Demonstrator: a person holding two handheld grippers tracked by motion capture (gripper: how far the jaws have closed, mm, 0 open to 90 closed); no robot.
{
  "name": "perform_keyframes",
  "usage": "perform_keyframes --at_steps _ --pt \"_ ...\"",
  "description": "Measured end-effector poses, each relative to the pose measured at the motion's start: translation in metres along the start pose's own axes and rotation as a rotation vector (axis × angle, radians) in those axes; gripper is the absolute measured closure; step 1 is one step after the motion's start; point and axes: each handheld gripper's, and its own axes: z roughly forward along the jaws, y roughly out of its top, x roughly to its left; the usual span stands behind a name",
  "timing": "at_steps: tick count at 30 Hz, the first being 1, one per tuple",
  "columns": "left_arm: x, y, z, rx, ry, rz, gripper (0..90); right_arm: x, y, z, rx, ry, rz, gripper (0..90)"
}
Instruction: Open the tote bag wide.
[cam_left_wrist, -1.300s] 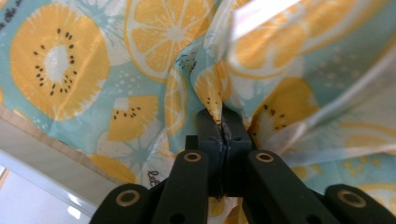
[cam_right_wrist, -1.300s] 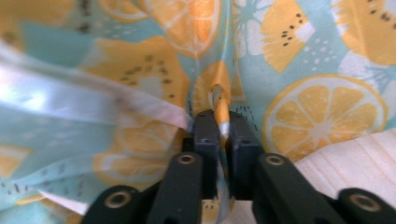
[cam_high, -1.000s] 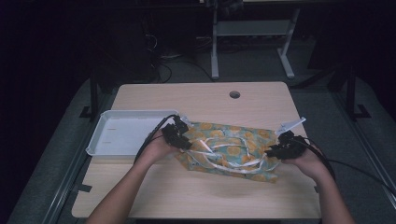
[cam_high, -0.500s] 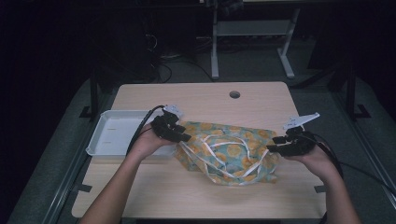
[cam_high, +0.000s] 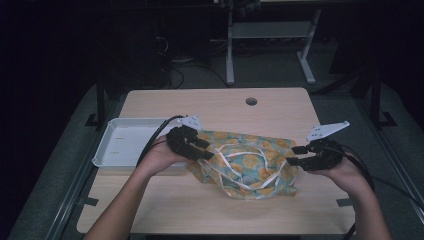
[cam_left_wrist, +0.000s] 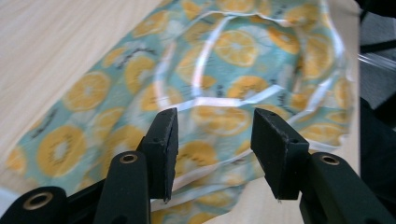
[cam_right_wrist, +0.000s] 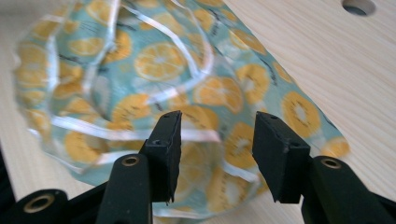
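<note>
Am seeing left gripper (cam_high: 206, 150) and right gripper (cam_high: 295, 155) just opening, jaws empty, over released citrus-print apron (cam_high: 247, 165) lying rumpled on table (cam_high: 210, 105); folding seems unfinished.

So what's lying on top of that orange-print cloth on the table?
White straps loop loosely across the orange-print cloth. Whatever lies under its folds is covered, so that cannot be told.
</note>
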Motion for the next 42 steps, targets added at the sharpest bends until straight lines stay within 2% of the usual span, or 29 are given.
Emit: perform_keyframes --at_steps 4,10,16,19,22,24,27,30,33,37,42 --pt "-0.009 0.001 0.006 0.016 -0.034 0.028 50.3 0.006 0.003 0.003 0.000 0.024 -0.022 51.0" --pt "-0.023 0.003 0.017 0.028 -0.078 0.068 50.4 0.009 0.003 0.010 0.011 0.047 -0.028 50.8" --pt "-0.037 0.007 0.033 0.063 -0.124 0.121 50.3 0.011 0.003 0.014 0.016 0.064 -0.036 50.2" --pt "-0.040 0.007 0.042 0.085 -0.128 0.152 50.1 0.011 0.002 0.016 0.021 0.063 -0.036 50.1" --pt "-0.042 0.006 0.050 0.105 -0.134 0.161 50.1 0.010 0.001 0.016 0.021 0.063 -0.034 49.8" --pt "-0.043 0.005 0.055 0.114 -0.132 0.164 50.3 0.010 0.001 0.016 0.020 0.062 -0.033 49.8" --pt "-0.044 0.004 0.061 0.142 -0.115 0.194 52.7 0.009 0.001 0.016 0.025 0.063 -0.035 49.8" --pt "-0.045 0.003 0.065 0.152 -0.075 0.214 57.8 0.009 0.000 0.017 0.025 0.061 -0.036 49.8" --pt "-0.043 0.001 0.067 0.144 -0.061 0.209 68.3 0.009 0.000 0.016 0.027 0.060 -0.027 49.8" --pt "-0.039 0.001 0.065 0.138 -0.092 0.196 87.9 0.009 0.000 0.016 0.022 0.062 -0.028 49.8" --pt "-0.038 0.002 0.061 0.111 -0.110 0.165 90.0 0.009 0.001 0.014 0.013 0.060 -0.034 49.8"
